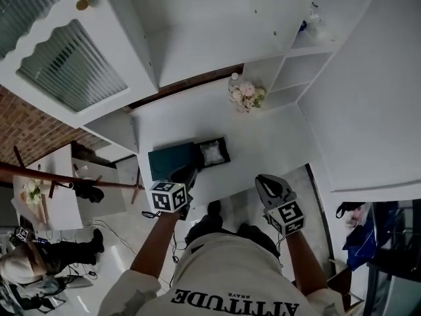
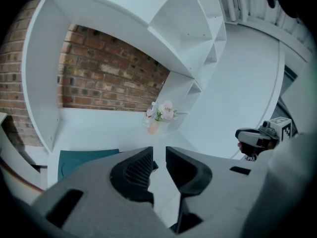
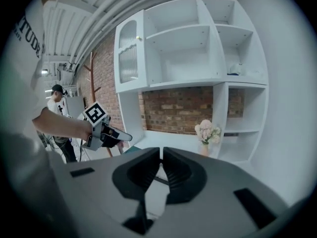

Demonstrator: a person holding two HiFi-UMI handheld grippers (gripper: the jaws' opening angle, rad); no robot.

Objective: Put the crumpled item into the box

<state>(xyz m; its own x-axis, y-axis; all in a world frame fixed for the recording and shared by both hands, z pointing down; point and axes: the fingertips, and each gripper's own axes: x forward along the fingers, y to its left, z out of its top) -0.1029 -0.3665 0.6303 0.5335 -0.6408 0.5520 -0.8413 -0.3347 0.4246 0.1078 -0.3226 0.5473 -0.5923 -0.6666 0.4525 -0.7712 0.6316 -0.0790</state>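
White and crumpled, the item lies inside a small dark box that stands open on the white counter. Just beside the box, on its left side in the head view, there is a flat teal piece; the two seem to touch, but I cannot tell it surely. Farther back on the counter, near the white shelves, stands a small vase of pale flowers, well apart from the box.

The left gripper hangs above the near edge of the teal piece and points toward the box. In the left gripper view its jaws stand with a narrow gap and nothing is between them; past them one sees the teal piece, the flowers and the brick wall.

The right gripper is at the near edge of the counter, to the right of the box and apart from it. In the right gripper view its jaws are almost together, with only a thin slit between the tips, and they hold nothing. This view also shows the left gripper in the person's hand, the flowers and the brick wall behind.
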